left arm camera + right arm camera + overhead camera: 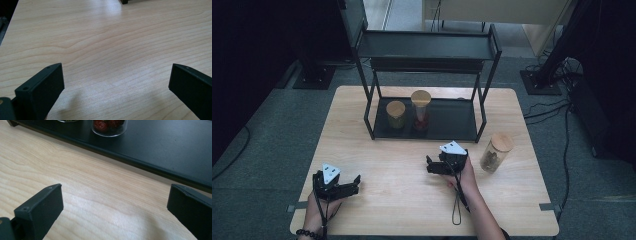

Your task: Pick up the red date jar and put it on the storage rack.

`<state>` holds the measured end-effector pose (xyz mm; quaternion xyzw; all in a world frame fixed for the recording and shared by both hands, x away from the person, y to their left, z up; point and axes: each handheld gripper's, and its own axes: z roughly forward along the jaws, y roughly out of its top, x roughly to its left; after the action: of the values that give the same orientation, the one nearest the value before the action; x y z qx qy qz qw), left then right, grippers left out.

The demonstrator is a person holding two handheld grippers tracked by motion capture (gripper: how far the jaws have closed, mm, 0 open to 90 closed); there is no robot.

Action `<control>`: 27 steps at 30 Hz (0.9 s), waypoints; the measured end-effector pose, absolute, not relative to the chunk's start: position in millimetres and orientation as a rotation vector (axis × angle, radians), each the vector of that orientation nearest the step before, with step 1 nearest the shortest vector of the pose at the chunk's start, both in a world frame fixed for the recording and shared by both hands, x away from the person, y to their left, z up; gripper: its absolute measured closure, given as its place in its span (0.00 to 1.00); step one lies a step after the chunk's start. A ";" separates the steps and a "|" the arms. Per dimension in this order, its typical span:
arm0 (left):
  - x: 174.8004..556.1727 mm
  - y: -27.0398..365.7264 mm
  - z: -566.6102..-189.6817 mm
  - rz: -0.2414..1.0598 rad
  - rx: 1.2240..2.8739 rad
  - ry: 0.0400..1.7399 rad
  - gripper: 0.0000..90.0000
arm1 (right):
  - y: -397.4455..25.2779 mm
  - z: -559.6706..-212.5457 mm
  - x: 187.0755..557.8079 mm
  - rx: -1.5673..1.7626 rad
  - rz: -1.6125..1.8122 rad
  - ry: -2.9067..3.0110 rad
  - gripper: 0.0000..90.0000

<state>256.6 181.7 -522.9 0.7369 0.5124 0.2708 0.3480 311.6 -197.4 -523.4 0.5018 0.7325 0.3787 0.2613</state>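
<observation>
On the pale wooden table (402, 165) the right hand-held gripper (430, 165) rests near the middle, just in front of the black two-tier rack (484, 107), its jaws spread wide with nothing between them; in the right gripper view both black jaws stand far apart over bare wood, and the edge of the rack's lower shelf (175, 152) runs across just beyond them. The nearest thing to this gripper is the jar with the wooden lid (495, 152), which stands upright on the table to the gripper's right, close by but not touching, and outside the rack at its front right corner; it holds something dark and greenish that is too small to make out. On the lower shelf two more lidded jars stand side by side: a shorter one (395, 114) with greenish contents on the left and a taller one (420, 109) with red contents next to it, whose glass base (109, 127) shows at the top of the right gripper view. The left hand-held gripper (357, 182) lies near the front left corner of the table, well apart from the jars, its jaws likewise spread open and empty over bare wood, as the left gripper view shows
</observation>
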 end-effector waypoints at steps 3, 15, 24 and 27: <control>256.5 181.5 -522.9 0.704 1.910 1.329 0.00 | -200.3 -523.4 307.1 1.357 1.023 1.982 0.00; 256.3 181.0 -522.9 0.711 1.916 1.325 0.00 | -211.9 -523.4 288.4 1.354 1.006 1.973 0.00; 256.3 180.5 -523.0 0.714 1.919 1.325 0.00 | -220.1 -523.5 276.9 1.357 0.991 1.968 0.00; 256.3 180.2 -523.1 0.715 1.917 1.325 0.00 | -223.0 -523.5 272.4 1.356 0.988 1.968 0.00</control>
<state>256.3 180.2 -523.1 0.7382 0.5104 0.2752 0.3447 272.4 -223.0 -523.5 0.5044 0.7319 0.3672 0.2741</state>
